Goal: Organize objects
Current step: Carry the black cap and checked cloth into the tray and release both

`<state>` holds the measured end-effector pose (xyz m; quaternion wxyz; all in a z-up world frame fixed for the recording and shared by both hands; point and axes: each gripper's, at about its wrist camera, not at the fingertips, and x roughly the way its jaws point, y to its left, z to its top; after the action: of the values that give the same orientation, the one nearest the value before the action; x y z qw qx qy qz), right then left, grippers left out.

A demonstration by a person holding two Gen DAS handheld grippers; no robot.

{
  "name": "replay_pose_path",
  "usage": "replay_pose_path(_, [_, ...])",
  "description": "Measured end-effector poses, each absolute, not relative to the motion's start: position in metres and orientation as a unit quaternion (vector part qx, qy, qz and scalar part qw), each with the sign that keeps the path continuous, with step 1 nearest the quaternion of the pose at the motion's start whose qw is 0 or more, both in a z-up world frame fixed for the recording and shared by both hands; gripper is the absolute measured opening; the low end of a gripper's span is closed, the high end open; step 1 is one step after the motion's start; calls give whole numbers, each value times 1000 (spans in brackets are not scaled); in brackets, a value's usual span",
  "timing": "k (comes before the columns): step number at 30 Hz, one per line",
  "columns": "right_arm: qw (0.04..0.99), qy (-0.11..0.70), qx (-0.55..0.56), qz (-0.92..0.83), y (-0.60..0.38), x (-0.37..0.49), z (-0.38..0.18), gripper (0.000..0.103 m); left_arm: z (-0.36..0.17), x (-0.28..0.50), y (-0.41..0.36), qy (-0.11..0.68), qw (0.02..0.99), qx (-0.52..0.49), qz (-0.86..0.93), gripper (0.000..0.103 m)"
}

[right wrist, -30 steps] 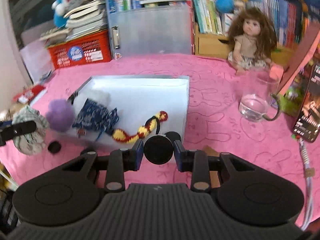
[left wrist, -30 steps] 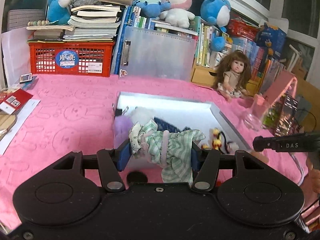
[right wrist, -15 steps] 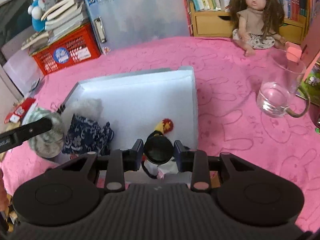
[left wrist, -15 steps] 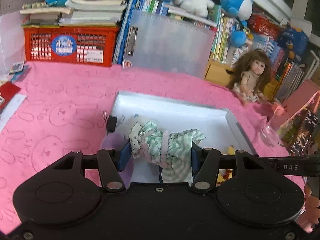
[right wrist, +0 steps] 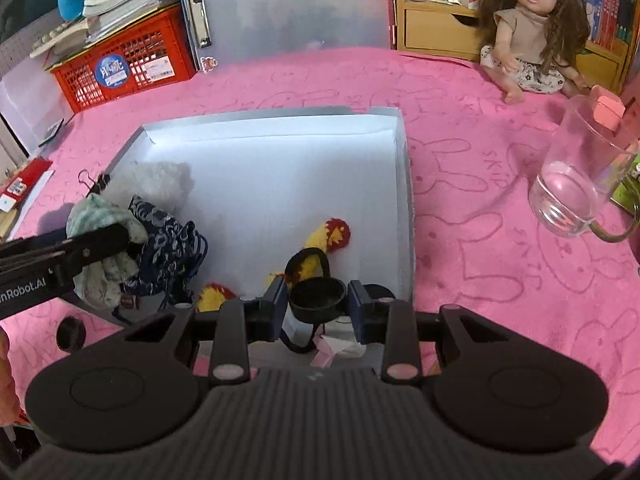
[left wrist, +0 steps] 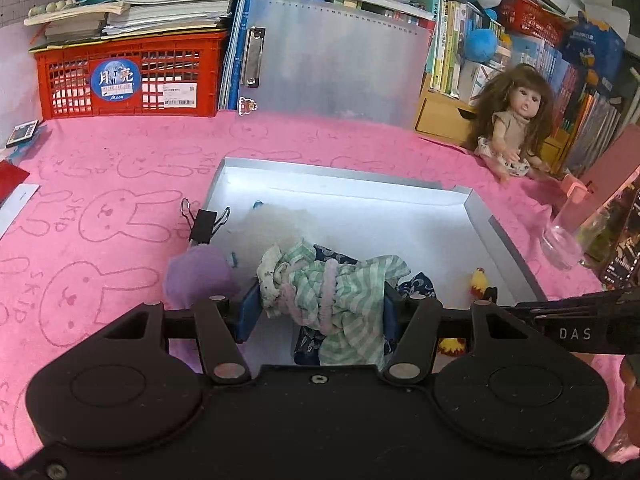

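The left gripper (left wrist: 320, 306) is clamped on a bundle of green striped doll clothes (left wrist: 332, 292), holding it over the near part of a shallow white tray (left wrist: 360, 184) on the pink surface (left wrist: 100, 184). The right gripper (right wrist: 318, 306) pinches a small round black cap (right wrist: 318, 299) above the tray's near right corner. In the tray lie a blue patterned cloth (right wrist: 168, 248), a white fluffy ball (right wrist: 156, 180) and a yellow and red knitted toy (right wrist: 328, 236). A purple pompom (left wrist: 198, 276) and a binder clip (left wrist: 204, 220) sit at its left edge.
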<state>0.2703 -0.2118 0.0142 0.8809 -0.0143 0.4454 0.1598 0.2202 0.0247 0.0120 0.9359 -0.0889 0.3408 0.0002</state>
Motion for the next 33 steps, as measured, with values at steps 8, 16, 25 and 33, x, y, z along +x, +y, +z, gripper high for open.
replay_pose_path(8, [890,424,-12,167,-217,267,20,55,13,212,23,335,939,-77,1,66])
replay_pose_path(16, [898,402,-13,177,-220,254,28,70,22,199,20,328,942,-64,-5,78])
replay_pose_path(25, [905,379,-20,193,-218,233,38,88,34,175,7,317,948,-9,-10,85])
replay_pose_path(33, [915,346,-25,203,-222,206,48,101,43,149,5,310,950,-14,-29,87])
